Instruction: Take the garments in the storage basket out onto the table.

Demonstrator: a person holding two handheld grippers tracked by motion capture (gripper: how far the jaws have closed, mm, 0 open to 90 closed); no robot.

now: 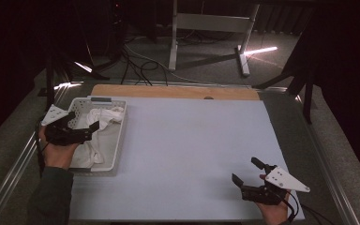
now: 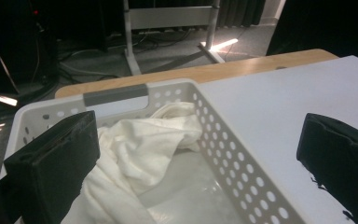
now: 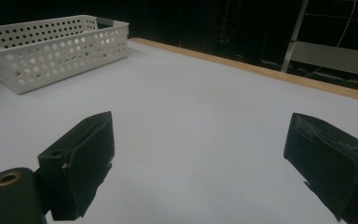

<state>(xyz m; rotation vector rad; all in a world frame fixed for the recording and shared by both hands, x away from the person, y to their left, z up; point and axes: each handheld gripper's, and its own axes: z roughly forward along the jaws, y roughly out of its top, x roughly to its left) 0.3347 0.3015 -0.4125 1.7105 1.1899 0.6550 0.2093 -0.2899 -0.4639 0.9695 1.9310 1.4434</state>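
Left gripper [image 1: 81,127] is hanging over the basket with its jaws spread wide, nothing in them. Below it sits a white cloth [image 2: 140,144], all crumpled and bunched, inside the white perforated basket [image 1: 118,138] at about 9 o'clock on the table [image 1: 192,140]. The basket's long axis runs 12 to 6. Right gripper [image 1: 248,171] is down at 5 o'clock, also spread wide and empty.
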